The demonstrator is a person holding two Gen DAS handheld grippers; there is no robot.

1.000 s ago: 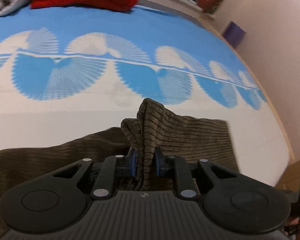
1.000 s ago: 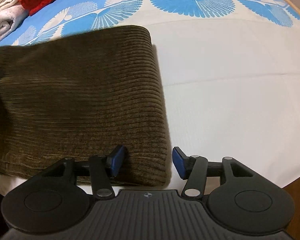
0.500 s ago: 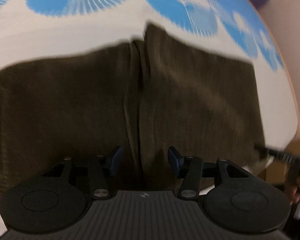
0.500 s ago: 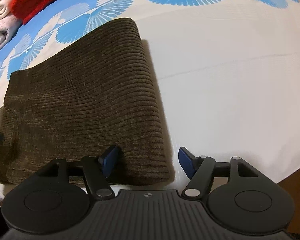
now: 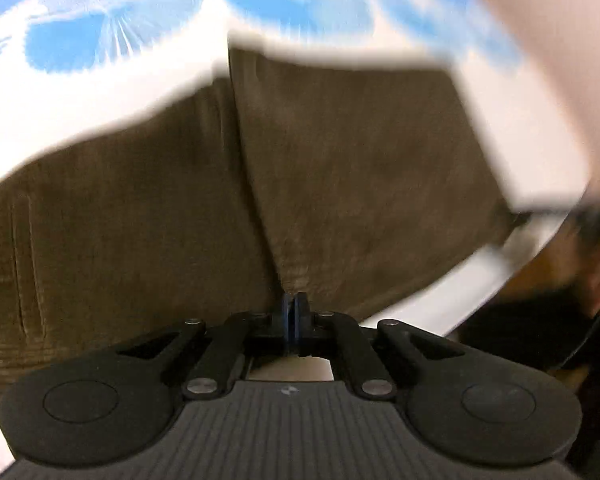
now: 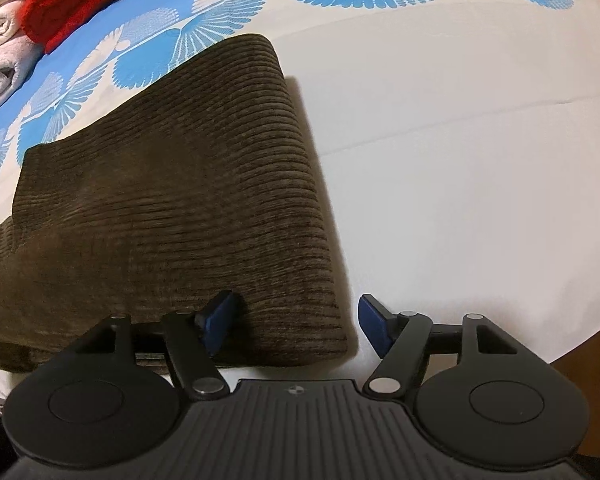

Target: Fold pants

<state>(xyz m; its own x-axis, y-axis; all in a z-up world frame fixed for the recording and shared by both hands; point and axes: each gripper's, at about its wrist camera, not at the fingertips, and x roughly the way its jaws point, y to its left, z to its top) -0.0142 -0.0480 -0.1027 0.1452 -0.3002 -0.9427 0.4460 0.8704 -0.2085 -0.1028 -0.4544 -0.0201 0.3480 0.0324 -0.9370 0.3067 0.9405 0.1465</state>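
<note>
right wrist view: pants (image 6: pixel 172 208), brown corduroy, folded into a thick oblong, lying on the bedsheet (image 6: pixel 460 184). long axis runs from the near edge of the bed away to the far left, toward the blue fan-pattern band. rounded fold edge on the right side, running near to far; near end lies just short of the bed's near edge; left part spreads wider and lower, out of frame at the left. ribs run across the short way.

right gripper (image 6: pixel 296 320): fingers spread wide, holding nothing; left pad over the near end of the pants, right pad over bare sheet just beside the fold edge. whether the left pad touches the cloth cannot be told.

open room: broad plain white sheet to the right of the pants and beyond, up to the blue band. red knit (image 6: pixel 60 12) and pale folded cloth (image 6: pixel 0 60) at the far left, well apart from the pants.

left wrist view, blurred: left gripper (image 5: pixel 294 312), pads closed together; at the near edge of the pants (image 5: pixel 340 168), where a crease runs away from the tips. cloth between the pads cannot be made out. wooden bed edge at near right.
</note>
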